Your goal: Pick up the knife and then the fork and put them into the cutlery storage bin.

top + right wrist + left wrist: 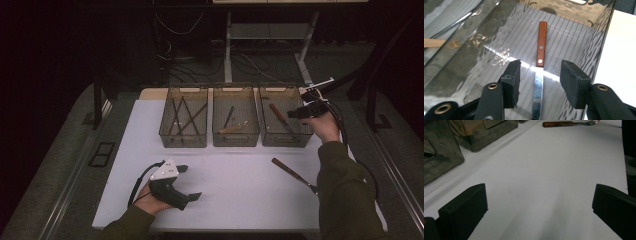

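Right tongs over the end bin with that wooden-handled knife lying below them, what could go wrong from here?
1. The right tongs stand open just above the knife inside the bin; lifting out carelessly could clip its wall.
2. The fork lies beside the right sleeve; a sweep back might knock it.

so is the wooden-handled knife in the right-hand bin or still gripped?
In the smoky clear plastic bin: wooden-handled knife lies flat on its floor, right tool open above.

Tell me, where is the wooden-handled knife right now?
The wooden-handled knife lies on the floor of the rightmost clear bin, below the right gripper.
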`<action>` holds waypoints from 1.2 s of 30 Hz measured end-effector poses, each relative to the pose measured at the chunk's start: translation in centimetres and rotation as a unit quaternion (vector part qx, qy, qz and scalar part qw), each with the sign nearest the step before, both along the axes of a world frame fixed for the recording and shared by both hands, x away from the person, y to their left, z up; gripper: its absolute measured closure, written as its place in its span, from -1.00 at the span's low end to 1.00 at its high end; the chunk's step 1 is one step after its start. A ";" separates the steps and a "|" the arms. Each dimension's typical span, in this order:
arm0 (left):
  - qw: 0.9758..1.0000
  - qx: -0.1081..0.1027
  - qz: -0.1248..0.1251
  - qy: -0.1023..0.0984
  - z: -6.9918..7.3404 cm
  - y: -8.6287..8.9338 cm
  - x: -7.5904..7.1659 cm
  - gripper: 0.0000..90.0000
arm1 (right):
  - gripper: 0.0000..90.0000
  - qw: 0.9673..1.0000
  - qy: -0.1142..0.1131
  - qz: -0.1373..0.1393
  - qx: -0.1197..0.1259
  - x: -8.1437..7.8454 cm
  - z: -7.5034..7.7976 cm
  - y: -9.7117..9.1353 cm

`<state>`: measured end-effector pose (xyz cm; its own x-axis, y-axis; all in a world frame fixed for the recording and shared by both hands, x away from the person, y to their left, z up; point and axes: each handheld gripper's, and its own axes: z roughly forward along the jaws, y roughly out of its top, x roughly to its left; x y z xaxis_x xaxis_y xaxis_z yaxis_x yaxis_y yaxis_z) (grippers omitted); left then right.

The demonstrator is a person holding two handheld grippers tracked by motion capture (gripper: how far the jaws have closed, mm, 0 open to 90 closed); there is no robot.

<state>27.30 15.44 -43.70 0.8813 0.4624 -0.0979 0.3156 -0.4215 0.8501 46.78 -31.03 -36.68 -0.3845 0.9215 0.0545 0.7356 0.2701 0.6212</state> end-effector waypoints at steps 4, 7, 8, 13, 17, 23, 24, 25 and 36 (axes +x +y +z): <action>1.000 -0.001 0.002 0.001 -0.1 0.0 0.1 -1.00 | 0.05 1.000 -0.015 0.015 0.015 -1.2 0.6 -0.3; 1.000 -0.001 0.000 0.000 -0.1 0.1 0.2 -1.00 | 0.01 0.999 -0.019 0.036 0.011 -2.4 1.0 -0.2; 1.000 0.000 0.000 0.001 -0.1 0.1 0.2 -1.00 | 0.00 0.999 -0.025 0.042 0.014 -2.9 1.2 -0.3; 1.000 0.001 0.000 0.001 -0.2 0.0 0.1 -1.00 | -0.10 0.997 -0.041 0.064 0.025 -5.0 1.8 -0.4; 1.000 0.001 -0.001 0.001 -0.1 0.0 0.0 -1.00 | -0.14 0.995 -0.041 0.088 0.033 -6.7 1.8 -0.3; 1.000 0.000 0.001 0.002 -0.1 -0.1 -0.2 -1.00 | -0.14 0.992 -0.043 0.108 0.039 -9.0 1.2 -0.1; 1.000 0.000 0.001 0.002 -0.1 -0.1 -0.2 -1.00 | -0.14 0.992 -0.044 0.112 0.043 -9.4 1.0 -0.1; 1.000 0.000 0.001 0.003 -0.1 0.0 -0.2 -1.00 | -0.16 0.991 -0.044 0.114 0.045 -9.6 0.9 -0.1; 1.000 0.006 -0.001 0.003 -0.1 0.0 -0.2 -1.00 | -0.17 0.988 -0.025 0.145 0.045 -12.3 -0.4 -0.3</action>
<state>27.13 15.46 -43.76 0.8813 0.4622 -0.0981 0.3204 -0.4319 0.8431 34.52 -31.29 -37.13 -0.6362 0.7642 0.1063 0.6033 0.4068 0.6860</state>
